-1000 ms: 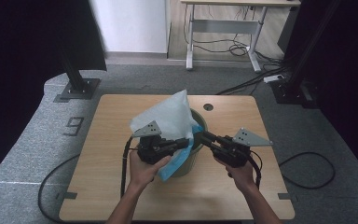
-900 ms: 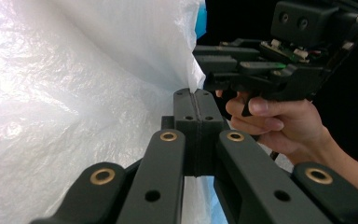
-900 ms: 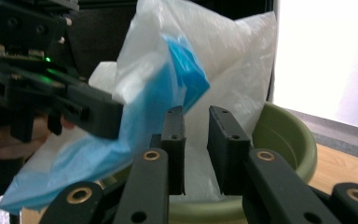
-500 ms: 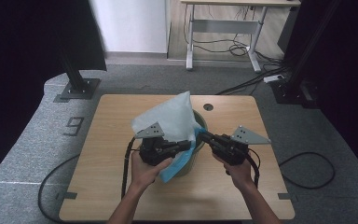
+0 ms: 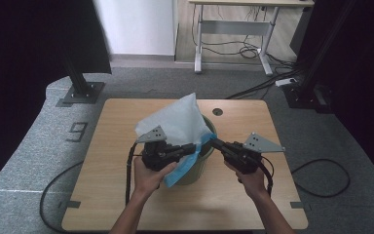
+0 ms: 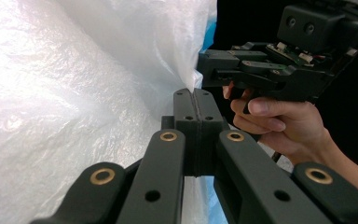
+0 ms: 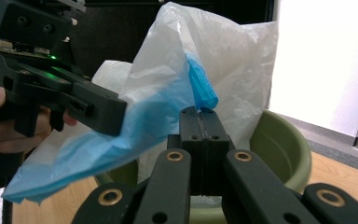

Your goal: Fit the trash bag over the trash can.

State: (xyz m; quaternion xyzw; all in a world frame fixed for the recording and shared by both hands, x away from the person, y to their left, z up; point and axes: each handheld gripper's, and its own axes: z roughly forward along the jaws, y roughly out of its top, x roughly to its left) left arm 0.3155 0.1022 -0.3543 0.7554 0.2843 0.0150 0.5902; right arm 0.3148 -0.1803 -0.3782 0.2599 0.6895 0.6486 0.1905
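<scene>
1. Ahead of my left gripper (image 6: 196, 100)'s closed jaws, the white bag (image 6: 74, 93) walls off everything to their left; I see no gap there.
2. Just right of those jaws, the right gripper (image 5: 213, 142) and its hand (image 6: 284, 123) crowd the way.
3. Beyond my right jaws, the blue bag (image 7: 121, 135) and left gripper block the left side.
4. To their right, the green bin (image 7: 284, 154)'s open mouth leaves room.

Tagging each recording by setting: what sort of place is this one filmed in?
Probably a lab or recording studio rather than a home: a lone wooden table on grey carpet, black curtains at both sides, and a height-adjustable desk with loose cables beneath.
</scene>
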